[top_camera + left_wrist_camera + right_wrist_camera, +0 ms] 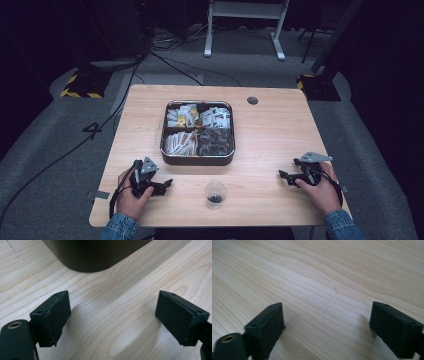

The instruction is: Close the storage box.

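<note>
A square metal tray (198, 159) with compartments of packets and dark items sits at the table's middle. A small clear cup (215, 194) with dark bits in its bottom stands near the front edge. My left gripper (166, 185) rests low on the table left of the cup, jaws open with bare wood between the pads (112, 322); the tray's dark rounded corner (95, 255) lies just ahead of it. My right gripper (284, 176) sits low at the front right, open over bare wood (327, 325), nothing between its fingers.
The wooden table (280, 130) has a round cable hole (252, 100) at the back right. A grey tape piece (101, 195) marks the left front edge. Cables run across the floor at the left, and a white frame (245, 25) stands behind.
</note>
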A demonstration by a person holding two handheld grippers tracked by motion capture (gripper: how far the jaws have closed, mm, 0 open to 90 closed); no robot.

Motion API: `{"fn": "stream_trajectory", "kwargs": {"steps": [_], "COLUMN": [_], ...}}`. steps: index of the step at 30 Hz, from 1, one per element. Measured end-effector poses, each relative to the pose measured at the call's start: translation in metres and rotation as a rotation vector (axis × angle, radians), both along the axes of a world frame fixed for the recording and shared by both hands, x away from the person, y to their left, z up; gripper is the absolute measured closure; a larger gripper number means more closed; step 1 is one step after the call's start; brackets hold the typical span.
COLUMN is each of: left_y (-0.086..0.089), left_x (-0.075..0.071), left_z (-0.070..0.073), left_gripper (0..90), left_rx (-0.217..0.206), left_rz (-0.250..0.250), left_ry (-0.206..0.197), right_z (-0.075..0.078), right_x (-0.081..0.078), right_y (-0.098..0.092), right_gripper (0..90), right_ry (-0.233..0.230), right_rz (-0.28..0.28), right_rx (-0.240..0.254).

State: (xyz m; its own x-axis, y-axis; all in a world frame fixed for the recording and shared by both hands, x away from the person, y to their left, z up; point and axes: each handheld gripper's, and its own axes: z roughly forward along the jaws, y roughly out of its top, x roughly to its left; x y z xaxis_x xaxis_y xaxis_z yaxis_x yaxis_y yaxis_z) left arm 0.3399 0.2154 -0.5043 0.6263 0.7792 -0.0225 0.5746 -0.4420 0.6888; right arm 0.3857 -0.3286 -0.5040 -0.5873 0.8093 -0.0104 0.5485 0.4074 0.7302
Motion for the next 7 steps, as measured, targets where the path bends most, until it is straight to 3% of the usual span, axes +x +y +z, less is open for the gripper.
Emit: {"fn": "stream_trajectory", "kwargs": {"steps": [7], "left_y": [0.0000], "left_x": [0.0000], "left_z": [0.0000], "left_gripper": [13.5], "left_rx": [0.000], "left_rz": [0.000], "left_ry": [0.000], "right_z": [-0.0003], "right_x": [0.0005], "right_y": [0.0001], "right_gripper": [10.2], "right_ry": [0.005], "right_rz": [0.008], "right_rx": [0.005]}}
